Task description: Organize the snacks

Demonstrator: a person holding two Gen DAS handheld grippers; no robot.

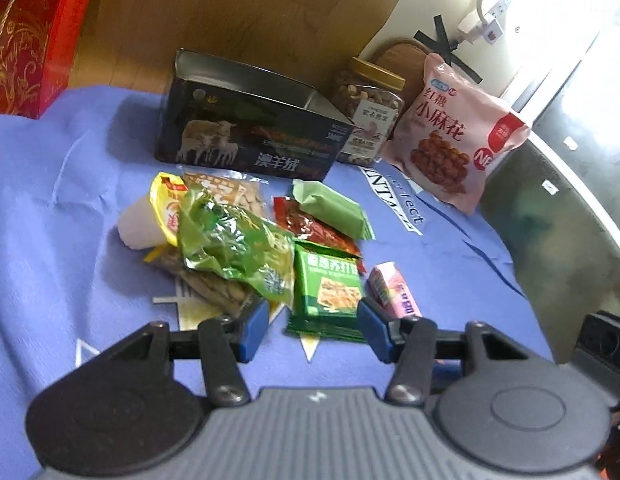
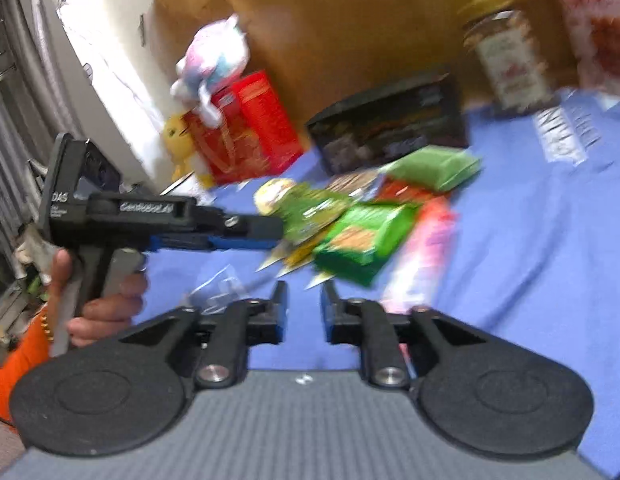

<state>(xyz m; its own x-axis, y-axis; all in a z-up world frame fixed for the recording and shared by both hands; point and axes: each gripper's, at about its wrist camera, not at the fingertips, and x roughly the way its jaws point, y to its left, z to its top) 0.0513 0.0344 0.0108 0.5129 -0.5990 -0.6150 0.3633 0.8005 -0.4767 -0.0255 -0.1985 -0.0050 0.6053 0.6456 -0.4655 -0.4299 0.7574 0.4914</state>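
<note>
A pile of snack packets lies on the blue cloth (image 1: 70,200): a shiny green bag (image 1: 234,240), a yellow packet (image 1: 168,208), a red packet (image 1: 317,232), a light green bar (image 1: 329,208) and a small pink packet (image 1: 393,288). My left gripper (image 1: 313,330) is open, and the near end of a green cracker packet (image 1: 325,296) lies between its blue fingertips without being pressed. Behind the pile stands an open dark box (image 1: 250,140). The right wrist view is blurred. It shows my right gripper (image 2: 304,304) above the cloth with a narrow gap and nothing in it, short of the cracker packet (image 2: 361,240).
A nut jar (image 1: 369,112) and a big pink snack bag (image 1: 449,132) stand right of the dark box. A red gift box (image 2: 250,128) with a plush toy (image 2: 214,64) stands at the far left. A person's hand (image 2: 102,304) holds the left gripper (image 2: 278,232). The table's dark edge (image 1: 569,220) curves at right.
</note>
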